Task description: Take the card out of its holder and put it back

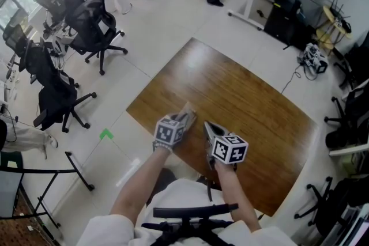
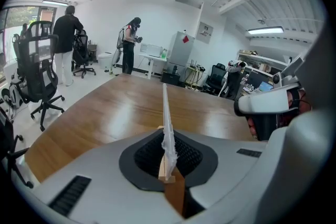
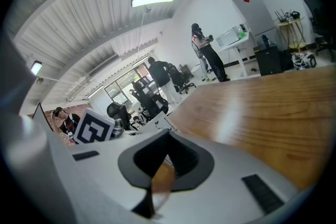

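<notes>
Holder point(image 2: 166, 107): thin clear sleeve, seen edge-on at centre of the left gripper view, standing up out of the left claw point(image 2: 168, 157). A tan strip lies against its lower part, likely the card point(image 2: 163, 168), so the card looks seated in the holder. Left claw is clamped on the sleeve's bottom end, probably to leave the far end free for a pull. Both claws sit over the near edge of the bench point(image 1: 253, 95), lower centre of the head view. Right claw point(image 3: 160, 165) is just beside the left, jaws drawn nearly together. A brownish sliver shows in the slit; card or bench behind, cannot tell. Its closeness suggests it does the pulling.
</notes>
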Motion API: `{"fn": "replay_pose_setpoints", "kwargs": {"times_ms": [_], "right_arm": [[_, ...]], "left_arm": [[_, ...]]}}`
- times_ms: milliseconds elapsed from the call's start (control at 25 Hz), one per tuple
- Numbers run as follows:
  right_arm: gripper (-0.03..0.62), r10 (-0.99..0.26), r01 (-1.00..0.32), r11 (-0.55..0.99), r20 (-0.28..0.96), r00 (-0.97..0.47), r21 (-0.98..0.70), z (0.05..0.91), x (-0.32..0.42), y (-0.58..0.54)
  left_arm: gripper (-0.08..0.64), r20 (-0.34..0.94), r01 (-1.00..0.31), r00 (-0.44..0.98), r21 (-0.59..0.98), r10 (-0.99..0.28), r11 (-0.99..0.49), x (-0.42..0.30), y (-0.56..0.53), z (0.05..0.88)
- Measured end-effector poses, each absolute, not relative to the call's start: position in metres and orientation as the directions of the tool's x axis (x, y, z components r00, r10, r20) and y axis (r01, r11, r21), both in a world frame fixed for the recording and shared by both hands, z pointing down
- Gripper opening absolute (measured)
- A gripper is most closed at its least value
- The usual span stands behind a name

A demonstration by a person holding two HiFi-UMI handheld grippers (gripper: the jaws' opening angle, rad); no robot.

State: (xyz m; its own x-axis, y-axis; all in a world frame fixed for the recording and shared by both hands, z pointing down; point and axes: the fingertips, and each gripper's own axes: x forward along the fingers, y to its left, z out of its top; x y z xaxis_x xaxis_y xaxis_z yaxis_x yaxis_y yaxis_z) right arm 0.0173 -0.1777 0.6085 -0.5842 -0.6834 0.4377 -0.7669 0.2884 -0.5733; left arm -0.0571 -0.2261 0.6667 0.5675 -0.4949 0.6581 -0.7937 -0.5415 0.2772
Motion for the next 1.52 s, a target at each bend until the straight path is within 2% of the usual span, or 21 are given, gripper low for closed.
{"fn": "replay_pose_setpoints", "kwargs": {"times_ms": [400,680,1080,1240,1520], "right_arm": [[-0.003,-0.688,-0.75,0.302,0.41,-0.599,-0.589,0.602,0.011,-0.175],[-0.003,-0.691,-0.741,0.307,0.396,-0.605,-0.597,0.596,0.016,-0.171],[-0.003,-0.685,-0.75,0.337,0.398,-0.61,-0.569,0.59,0.021,-0.158],[-0.002,-0.684,-0.752,0.347,0.397,-0.612,-0.561,0.587,0.023,-0.151],[-0.003,-0.687,-0.754,0.362,0.39,-0.613,-0.548,0.584,0.02,-0.137]], "left_arm": [[0.015,0.633,-0.791,0.57,0.251,-0.523,-0.558,-0.063,-0.228,0.634],[0.015,0.58,-0.812,0.56,0.245,-0.592,-0.53,-0.071,-0.229,0.6],[0.015,0.376,-0.773,0.597,0.509,-0.709,-0.38,-0.09,-0.194,0.557],[0.015,0.341,-0.759,0.59,0.543,-0.732,-0.359,-0.093,-0.168,0.547],[0.015,0.359,-0.789,0.544,0.526,-0.759,-0.316,-0.111,-0.125,0.557]]}}
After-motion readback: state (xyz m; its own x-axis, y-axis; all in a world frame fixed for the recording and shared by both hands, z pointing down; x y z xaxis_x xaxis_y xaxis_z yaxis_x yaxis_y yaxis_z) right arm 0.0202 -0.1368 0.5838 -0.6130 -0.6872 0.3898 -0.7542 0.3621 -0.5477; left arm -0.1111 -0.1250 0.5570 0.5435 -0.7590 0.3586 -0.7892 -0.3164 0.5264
